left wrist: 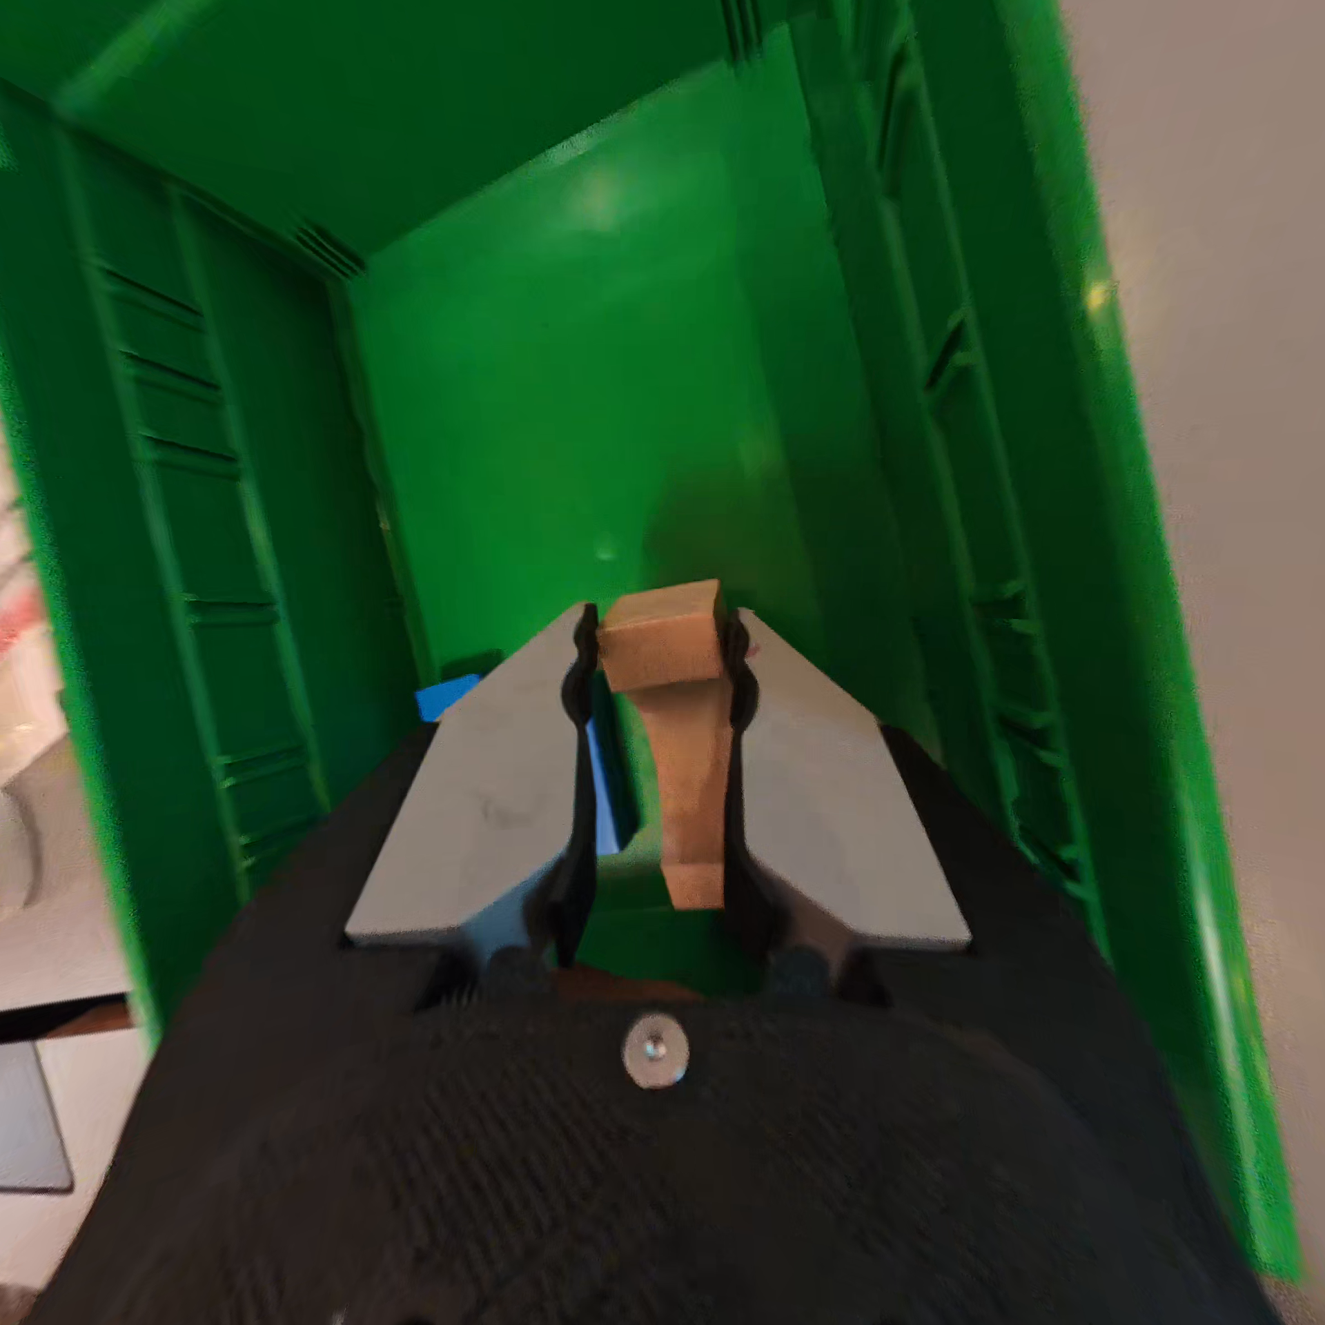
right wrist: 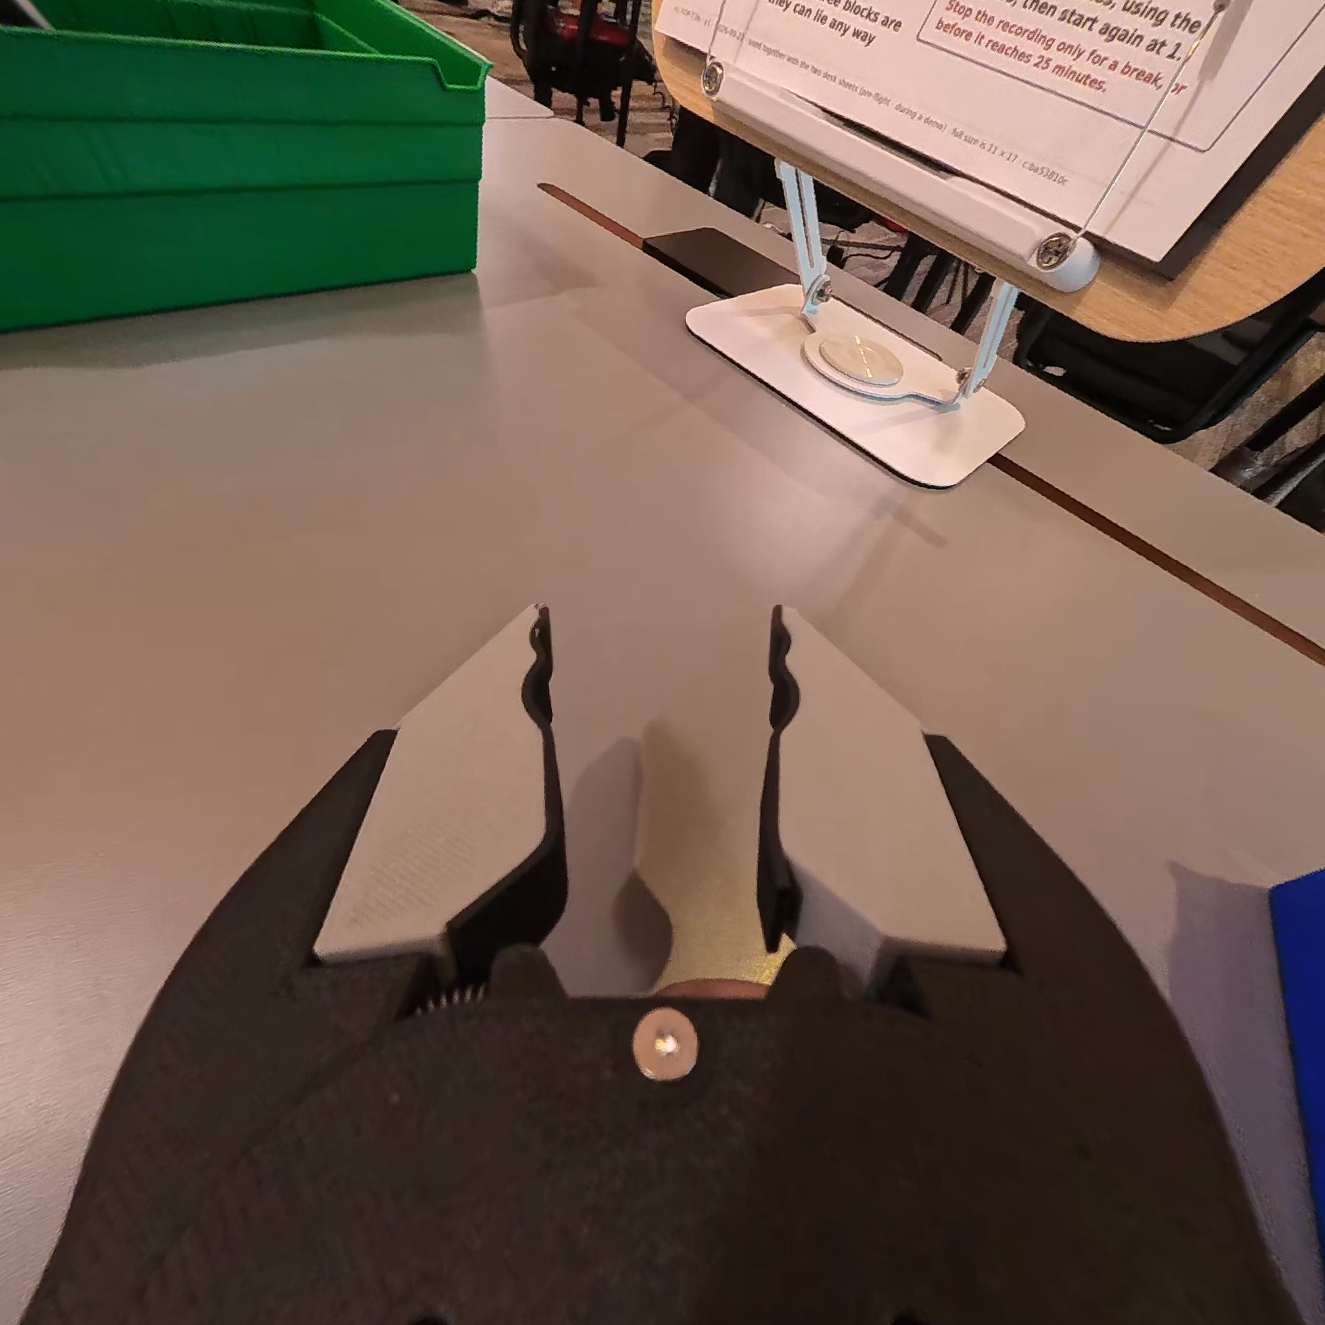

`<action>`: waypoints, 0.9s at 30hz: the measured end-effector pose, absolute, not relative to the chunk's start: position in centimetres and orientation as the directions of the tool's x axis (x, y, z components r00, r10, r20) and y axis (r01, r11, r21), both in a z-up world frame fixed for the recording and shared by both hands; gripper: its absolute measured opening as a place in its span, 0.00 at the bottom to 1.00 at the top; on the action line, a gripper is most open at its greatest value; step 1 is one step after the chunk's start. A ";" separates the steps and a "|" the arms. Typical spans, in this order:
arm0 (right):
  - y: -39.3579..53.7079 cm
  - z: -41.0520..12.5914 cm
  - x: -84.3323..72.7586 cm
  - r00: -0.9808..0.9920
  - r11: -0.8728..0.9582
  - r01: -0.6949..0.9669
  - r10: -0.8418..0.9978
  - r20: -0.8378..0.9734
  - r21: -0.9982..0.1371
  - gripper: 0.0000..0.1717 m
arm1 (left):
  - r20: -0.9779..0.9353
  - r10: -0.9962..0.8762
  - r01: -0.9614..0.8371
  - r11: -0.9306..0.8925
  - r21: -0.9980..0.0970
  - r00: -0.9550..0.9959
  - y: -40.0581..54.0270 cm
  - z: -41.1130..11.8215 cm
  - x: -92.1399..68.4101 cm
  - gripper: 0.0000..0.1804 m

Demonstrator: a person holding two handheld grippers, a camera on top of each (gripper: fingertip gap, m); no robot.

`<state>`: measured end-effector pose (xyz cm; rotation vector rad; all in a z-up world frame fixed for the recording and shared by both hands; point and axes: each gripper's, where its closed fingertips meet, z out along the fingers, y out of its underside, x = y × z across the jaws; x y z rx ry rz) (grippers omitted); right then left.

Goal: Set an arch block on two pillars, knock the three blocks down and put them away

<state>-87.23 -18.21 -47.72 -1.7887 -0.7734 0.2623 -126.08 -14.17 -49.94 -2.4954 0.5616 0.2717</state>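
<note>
Reaching down into the green plastic bin (left wrist: 588,401), my left gripper (left wrist: 659,631) is pinching a tan wooden arch block (left wrist: 663,649) between its black ribbed pads; both pads are pressing on the block's squared end, though the motion blur is making the left contact a little hard to judge. The block's curved underside is running back toward my palm between the grey, flat-faced fingers. A blue block (left wrist: 444,699) is lying on the bin's smooth floor just left of my fingers, partly hidden behind them. My right gripper (right wrist: 659,645) is hovering level over the matte grey table (right wrist: 358,538), its jaws standing wide apart on nothing, pointing toward a white paper stand (right wrist: 882,401), with a blue object (right wrist: 1301,1004) at the right edge.
</note>
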 end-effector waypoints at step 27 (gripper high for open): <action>-21.7 -48.7 -91.7 0.561 -0.231 0.311 0.828 -0.018 -0.922 0.35 | -0.238 -0.382 -0.386 -0.375 -0.843 0.893 -14.3 -38.4 -120.4 0.17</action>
